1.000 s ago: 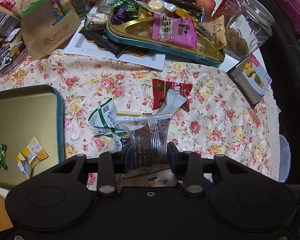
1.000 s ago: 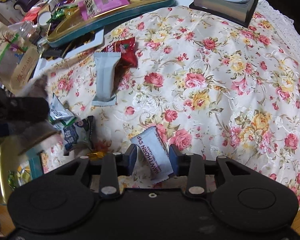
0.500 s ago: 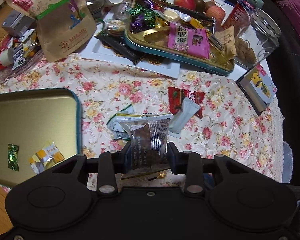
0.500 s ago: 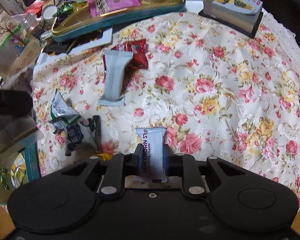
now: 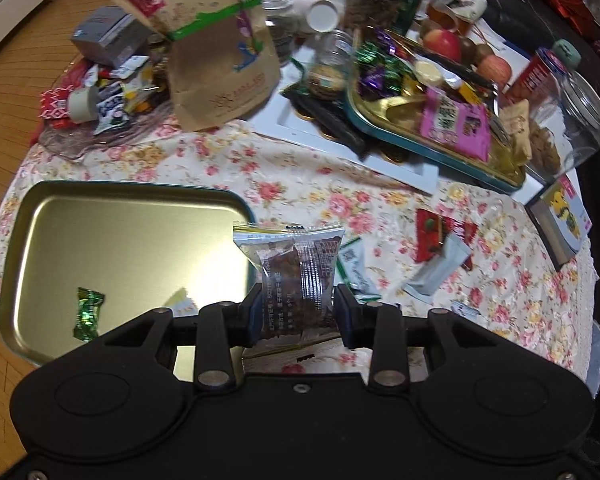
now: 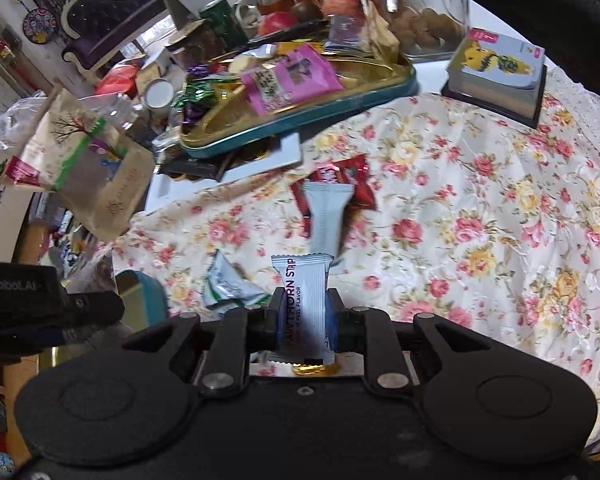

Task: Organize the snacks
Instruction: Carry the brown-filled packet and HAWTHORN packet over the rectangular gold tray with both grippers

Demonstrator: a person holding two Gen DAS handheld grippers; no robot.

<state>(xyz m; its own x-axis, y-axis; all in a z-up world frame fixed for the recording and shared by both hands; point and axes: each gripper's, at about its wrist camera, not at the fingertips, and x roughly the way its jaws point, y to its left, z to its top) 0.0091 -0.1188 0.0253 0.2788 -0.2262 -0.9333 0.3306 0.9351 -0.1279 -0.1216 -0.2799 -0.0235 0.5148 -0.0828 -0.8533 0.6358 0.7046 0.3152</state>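
My left gripper [image 5: 296, 312] is shut on a clear packet of brown snack [image 5: 296, 276] and holds it above the right edge of the gold tin tray [image 5: 132, 240]. A green candy [image 5: 87, 312] and a yellow-white packet [image 5: 180, 300] lie in that tray. My right gripper [image 6: 304, 316] is shut on a white hawthorn strip packet [image 6: 305, 300], lifted above the floral cloth. A pale grey bar [image 6: 326, 212] lies on a red packet [image 6: 352, 178] ahead of it; both also show in the left wrist view [image 5: 440, 268]. A white-green wrapper [image 6: 228, 288] lies to the left.
A second gold tin [image 5: 440, 136] full of snacks sits at the back on a white board. A brown paper bag [image 5: 220, 52], jars [image 5: 572, 120], apples [image 5: 442, 44] and a small box [image 5: 564, 216] crowd the table's far side. The left gripper's body [image 6: 44, 308] shows at the right wrist view's left edge.
Both grippers rose and tilted back. The left carried the brown snack packet leftward over the tray's edge. The right closed on the hawthorn strip and lifted it off the cloth.
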